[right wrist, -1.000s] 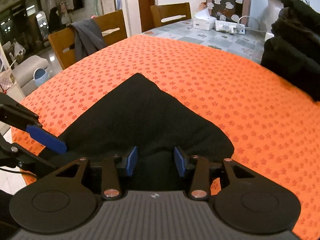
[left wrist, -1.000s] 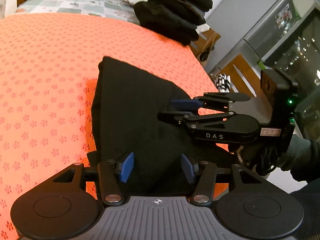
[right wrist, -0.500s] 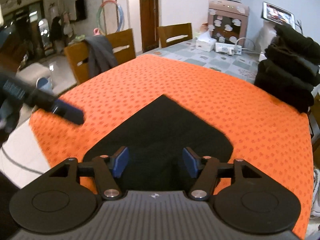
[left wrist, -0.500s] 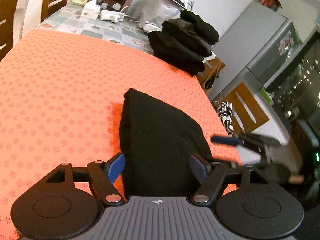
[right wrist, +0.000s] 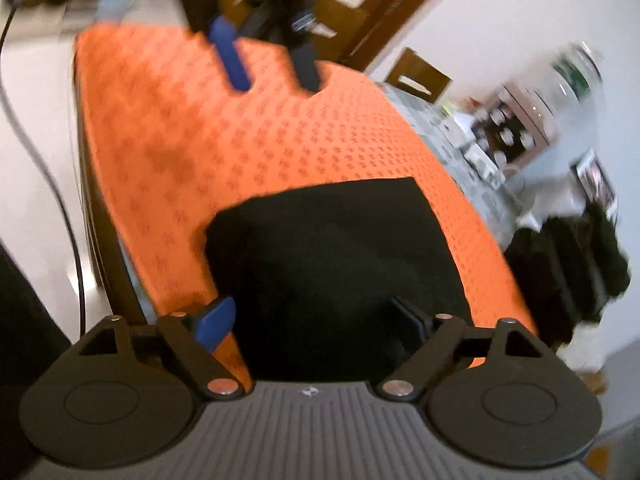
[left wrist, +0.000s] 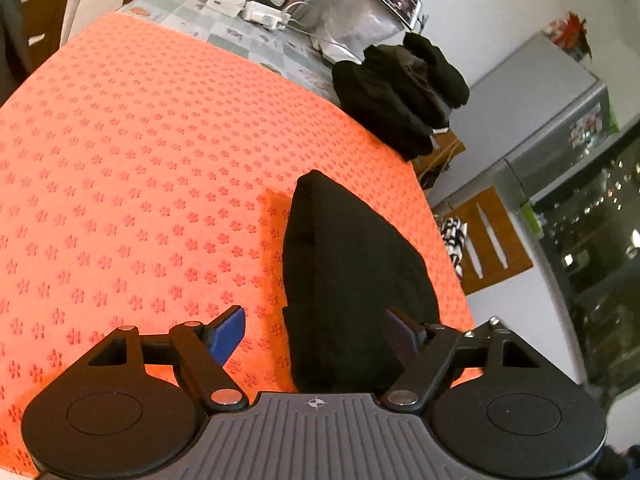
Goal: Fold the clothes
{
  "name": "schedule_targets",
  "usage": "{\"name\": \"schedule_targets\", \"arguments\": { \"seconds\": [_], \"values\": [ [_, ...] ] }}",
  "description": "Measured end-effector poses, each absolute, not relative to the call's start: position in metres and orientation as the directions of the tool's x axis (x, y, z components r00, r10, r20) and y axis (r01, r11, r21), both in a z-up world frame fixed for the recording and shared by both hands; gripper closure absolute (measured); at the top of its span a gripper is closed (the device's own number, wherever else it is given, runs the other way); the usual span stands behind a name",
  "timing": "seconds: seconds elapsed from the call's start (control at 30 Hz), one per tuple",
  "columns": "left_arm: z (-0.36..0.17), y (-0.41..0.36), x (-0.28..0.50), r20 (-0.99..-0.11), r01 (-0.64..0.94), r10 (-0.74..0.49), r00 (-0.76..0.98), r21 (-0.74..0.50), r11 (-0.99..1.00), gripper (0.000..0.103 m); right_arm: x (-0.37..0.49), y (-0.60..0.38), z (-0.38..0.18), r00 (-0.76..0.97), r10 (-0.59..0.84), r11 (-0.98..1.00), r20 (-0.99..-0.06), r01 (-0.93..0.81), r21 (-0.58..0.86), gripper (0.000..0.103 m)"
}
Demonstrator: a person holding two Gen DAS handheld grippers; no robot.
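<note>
Both jaws have just been opening: the left hand-held gripper and the right hand-held gripper now gape wide and hold nothing. The folded black garment, released, lies flat near the orange-covered worktop's edge, so this fold looks finished; a pile of dark clothes waits beyond.

Right wrist view motion-blurred; I cannot resolve left gripper detail at top. Folded black garment near edge hidden behind gripper body, lower centre.
</note>
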State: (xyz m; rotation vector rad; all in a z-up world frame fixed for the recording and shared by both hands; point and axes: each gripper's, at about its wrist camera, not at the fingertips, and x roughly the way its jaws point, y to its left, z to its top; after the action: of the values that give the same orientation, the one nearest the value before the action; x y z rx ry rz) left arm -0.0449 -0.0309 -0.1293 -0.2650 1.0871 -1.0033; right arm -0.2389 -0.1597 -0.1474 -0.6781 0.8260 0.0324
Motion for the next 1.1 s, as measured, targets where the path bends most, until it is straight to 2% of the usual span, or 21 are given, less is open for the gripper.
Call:
{"name": "schedule_targets", "arguments": {
  "seconds": [0.2,0.4,0.57,0.67,0.7,0.73,0.83,1.0,1.1],
  "values": [
    [-0.132,-0.028,-0.041,-0.592,0.52,-0.803,0.062,-0.668,0.532,0.023,-0.237,-0.149,-0.167,0.676,-0.281,0.713,-0.681,-0.328,-0.62,0.011],
    [-0.137,-0.029,-0.037,-0.585,0.498,-0.811,0.018,-0.698,0.515,0.023,-0.23,-0.148,-0.166,0.662,-0.286,0.706,-0.693,-0.344,-0.62,0.013],
    [-0.149,-0.032,-0.038,-0.583,0.475,-0.812,-0.032,-0.724,0.501,0.023,-0.225,-0.149,-0.168,0.652,-0.287,0.701,-0.702,-0.356,-0.618,0.025],
    [-0.155,-0.035,-0.04,-0.581,0.47,-0.811,-0.063,-0.734,0.49,0.023,-0.223,-0.15,-0.167,0.653,-0.284,0.699,-0.702,-0.36,-0.618,0.038],
    [-0.157,-0.035,-0.041,-0.577,0.463,-0.813,-0.076,-0.743,0.484,0.023,-0.223,-0.151,-0.164,0.653,-0.278,0.709,-0.705,-0.356,-0.609,0.046],
    [-0.16,-0.036,-0.041,-0.572,0.458,-0.816,-0.084,-0.75,0.478,0.022,-0.22,-0.156,-0.157,0.644,-0.265,0.737,-0.718,-0.345,-0.581,0.05],
    [-0.166,-0.038,-0.042,-0.553,0.439,-0.826,-0.107,-0.772,0.46,0.019,-0.214,-0.169,-0.137,0.623,-0.223,0.808,-0.75,-0.311,-0.499,0.054],
    [-0.176,-0.049,-0.047,-0.535,0.439,-0.831,-0.151,-0.79,0.429,0.016,-0.204,-0.192,-0.114,0.607,-0.163,0.881,-0.778,-0.265,-0.391,0.056],
    [-0.18,-0.057,-0.051,-0.49,0.426,-0.853,-0.182,-0.821,0.38,0.016,-0.197,-0.206,-0.099,0.605,-0.131,0.915,-0.785,-0.231,-0.331,0.056]
  ]
}}
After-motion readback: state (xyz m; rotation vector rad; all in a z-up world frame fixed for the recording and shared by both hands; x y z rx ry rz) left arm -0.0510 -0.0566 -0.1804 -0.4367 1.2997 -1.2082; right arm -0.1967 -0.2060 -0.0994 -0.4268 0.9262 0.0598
